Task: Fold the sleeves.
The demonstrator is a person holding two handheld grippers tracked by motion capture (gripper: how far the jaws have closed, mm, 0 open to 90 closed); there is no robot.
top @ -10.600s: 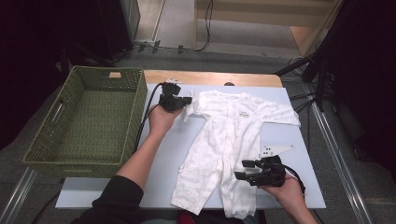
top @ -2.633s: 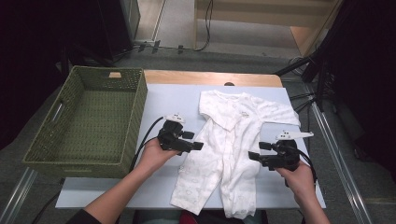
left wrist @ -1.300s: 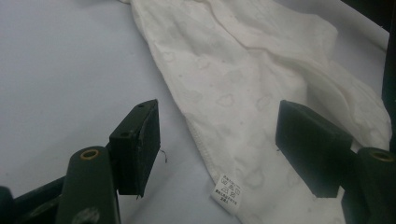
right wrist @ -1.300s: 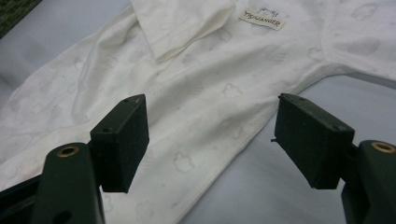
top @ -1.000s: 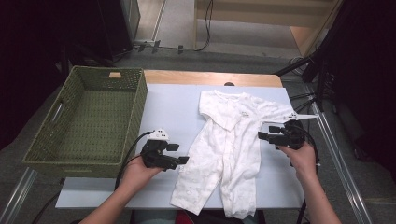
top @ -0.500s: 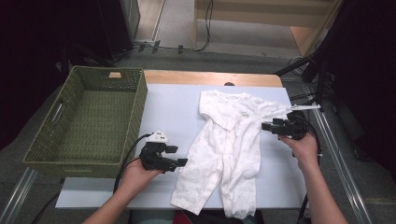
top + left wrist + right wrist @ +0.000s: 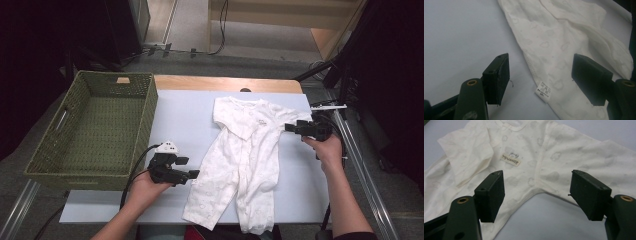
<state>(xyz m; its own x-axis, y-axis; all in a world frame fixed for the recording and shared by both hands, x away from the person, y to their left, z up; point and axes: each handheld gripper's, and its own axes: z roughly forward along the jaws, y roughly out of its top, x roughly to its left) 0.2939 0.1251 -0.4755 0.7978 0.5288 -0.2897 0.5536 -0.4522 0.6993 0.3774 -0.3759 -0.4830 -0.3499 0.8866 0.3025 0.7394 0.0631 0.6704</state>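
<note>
Jaws: both open, empty.
Left gripper (image 7: 194, 174): beside romper (image 7: 245, 165) leg, ready to pinch its edge.
Right gripper (image 7: 288, 127): at sleeve armpit, near table's (image 7: 185, 112) right edge, likely for folding.

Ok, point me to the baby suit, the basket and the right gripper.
baby suit (image 7: 250, 150), high view, middle of its body.
basket (image 7: 150, 107), high view, its right wall.
right gripper (image 7: 289, 127), high view, its jaw tips at the sleeve.

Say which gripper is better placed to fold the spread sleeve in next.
Right, probably. The right gripper is open at the spread sleeve of the white romper; the left gripper is open down by the leg edge.
</note>
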